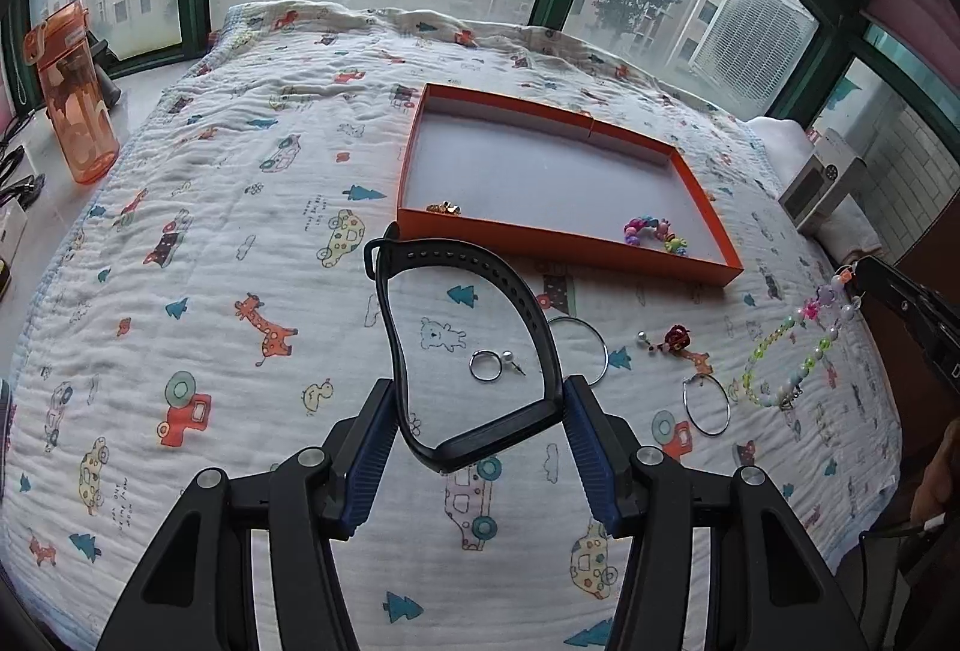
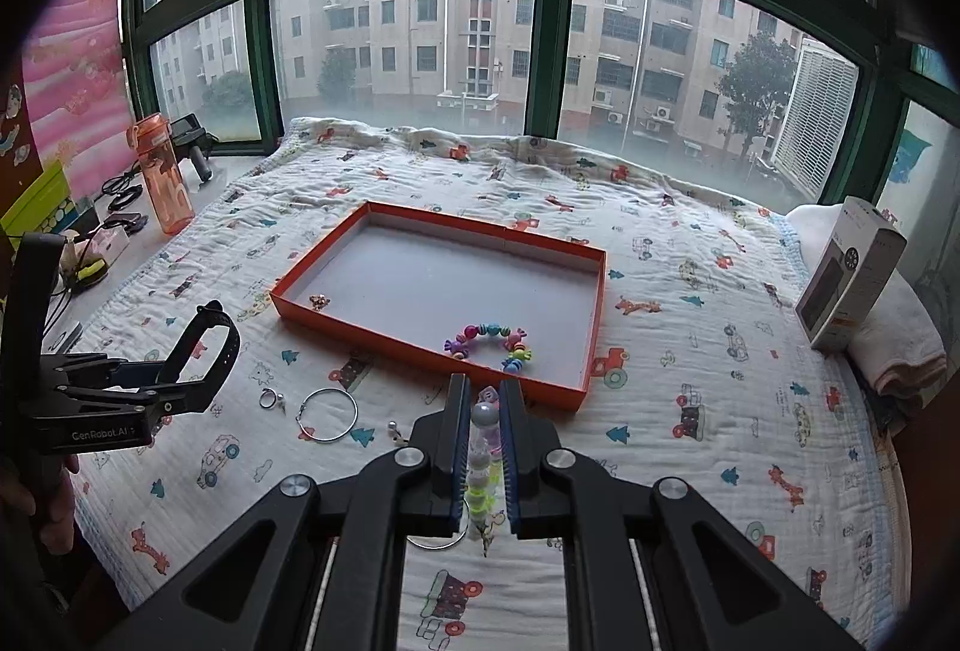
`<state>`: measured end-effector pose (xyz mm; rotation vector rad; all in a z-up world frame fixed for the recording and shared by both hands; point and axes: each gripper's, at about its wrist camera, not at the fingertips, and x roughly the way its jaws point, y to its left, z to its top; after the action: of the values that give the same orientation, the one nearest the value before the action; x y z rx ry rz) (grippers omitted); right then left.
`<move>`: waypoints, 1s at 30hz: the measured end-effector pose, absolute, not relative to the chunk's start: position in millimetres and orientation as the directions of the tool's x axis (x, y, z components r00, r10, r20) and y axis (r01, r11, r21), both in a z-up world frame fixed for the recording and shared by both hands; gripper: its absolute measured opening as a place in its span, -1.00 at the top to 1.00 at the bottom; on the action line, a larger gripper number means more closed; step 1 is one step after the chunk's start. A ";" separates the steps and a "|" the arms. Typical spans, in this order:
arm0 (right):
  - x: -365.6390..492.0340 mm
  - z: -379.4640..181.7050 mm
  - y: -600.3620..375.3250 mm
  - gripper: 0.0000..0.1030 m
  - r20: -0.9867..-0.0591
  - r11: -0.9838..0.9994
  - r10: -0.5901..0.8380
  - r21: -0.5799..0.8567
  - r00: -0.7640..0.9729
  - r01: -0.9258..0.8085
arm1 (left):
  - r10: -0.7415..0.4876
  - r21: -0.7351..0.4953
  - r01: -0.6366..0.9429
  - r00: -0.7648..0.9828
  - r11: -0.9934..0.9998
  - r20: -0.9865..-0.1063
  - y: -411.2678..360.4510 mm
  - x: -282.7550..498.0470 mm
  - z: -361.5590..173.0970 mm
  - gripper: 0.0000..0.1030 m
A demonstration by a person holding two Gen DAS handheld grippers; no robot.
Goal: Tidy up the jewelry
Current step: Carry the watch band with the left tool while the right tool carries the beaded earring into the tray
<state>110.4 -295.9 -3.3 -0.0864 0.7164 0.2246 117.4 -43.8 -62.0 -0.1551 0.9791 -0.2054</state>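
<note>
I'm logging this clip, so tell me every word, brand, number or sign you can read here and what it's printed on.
"GenRobot.AI": white lettering on the black body of the left gripper, read in the right wrist view.
Small print beside the cars on the quilt: too small to read.
Marking on the lid band of the orange water bottle: blurred, unreadable.
Printing on the white box at the right: too small to read.

Matt rubbery strap (image 1: pixel 474 339) — crinkled cloth blanket (image 1: pixel 240 159) — glossy beads (image 2: pixel 487 339).
</note>
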 end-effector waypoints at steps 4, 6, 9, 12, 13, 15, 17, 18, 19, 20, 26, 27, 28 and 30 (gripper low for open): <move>111.6 9.6 -299.5 0.77 -0.639 0.969 0.208 0.033 0.740 -0.244 | -0.250 -0.225 0.115 0.565 0.968 -0.786 -44.3 117.1 -41.8 -0.15; 111.7 15.3 -301.7 0.77 -0.631 0.964 0.240 0.064 0.738 -0.259 | -0.245 -0.217 0.119 0.582 0.969 -0.776 -44.9 116.6 -31.1 -0.15; 114.0 21.2 -304.2 0.77 -0.625 0.962 0.252 0.079 0.739 -0.262 | -0.243 -0.211 0.125 0.603 0.969 -0.760 -44.8 118.1 -18.8 -0.15; 117.1 25.2 -303.8 0.77 -0.622 0.964 0.238 0.055 0.746 -0.261 | -0.261 -0.229 0.131 0.607 0.965 -0.751 -44.4 123.1 -10.3 -0.15; 118.5 26.5 -303.7 0.77 -0.621 0.965 0.232 0.047 0.749 -0.259 | -0.264 -0.231 0.134 0.608 0.964 -0.749 -44.8 125.0 -7.8 -0.15; 120.8 29.1 -303.8 0.77 -0.616 0.966 0.219 0.030 0.756 -0.256 | -0.269 -0.229 0.145 0.612 0.963 -0.744 -46.3 129.8 -2.9 -0.15; 124.6 30.9 -304.5 0.77 -0.614 0.967 0.214 0.026 0.759 -0.252 | -0.268 -0.220 0.155 0.620 0.963 -0.738 -48.0 135.1 2.3 -0.15; 126.8 31.5 -304.8 0.77 -0.613 0.968 0.212 0.024 0.761 -0.250 | -0.267 -0.215 0.160 0.625 0.963 -0.734 -49.2 138.5 5.1 -0.15; 129.5 32.3 -305.0 0.77 -0.611 0.969 0.208 0.021 0.764 -0.247 | -0.265 -0.210 0.163 0.629 0.964 -0.731 -50.4 141.9 7.8 -0.15; 132.5 33.2 -305.4 0.77 -0.609 0.969 0.207 0.021 0.765 -0.246 | -0.264 -0.207 0.165 0.632 0.964 -0.728 -51.3 145.4 10.5 -0.15; 149.6 40.0 -304.1 0.77 -0.591 0.971 0.194 0.004 0.783 -0.238 | -0.265 -0.197 0.177 0.662 0.964 -0.701 -58.3 167.2 27.1 -0.15; 152.6 40.5 -303.5 0.77 -0.590 0.971 0.194 0.003 0.783 -0.238 | -0.267 -0.197 0.180 0.667 0.964 -0.696 -59.3 172.0 29.9 -0.15; 156.7 40.7 -303.1 0.77 -0.590 0.971 0.194 0.003 0.784 -0.238 | -0.269 -0.198 0.182 0.673 0.963 -0.689 -60.3 176.5 32.6 -0.15; 165.2 40.0 -302.8 0.77 -0.590 0.971 0.196 0.006 0.783 -0.239 | -0.273 -0.199 0.187 0.683 0.962 -0.677 -62.1 187.2 36.1 -0.15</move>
<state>165.2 -302.8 40.0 -0.0702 0.6291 0.2350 187.2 -62.1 36.1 -0.1172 0.7776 -0.2581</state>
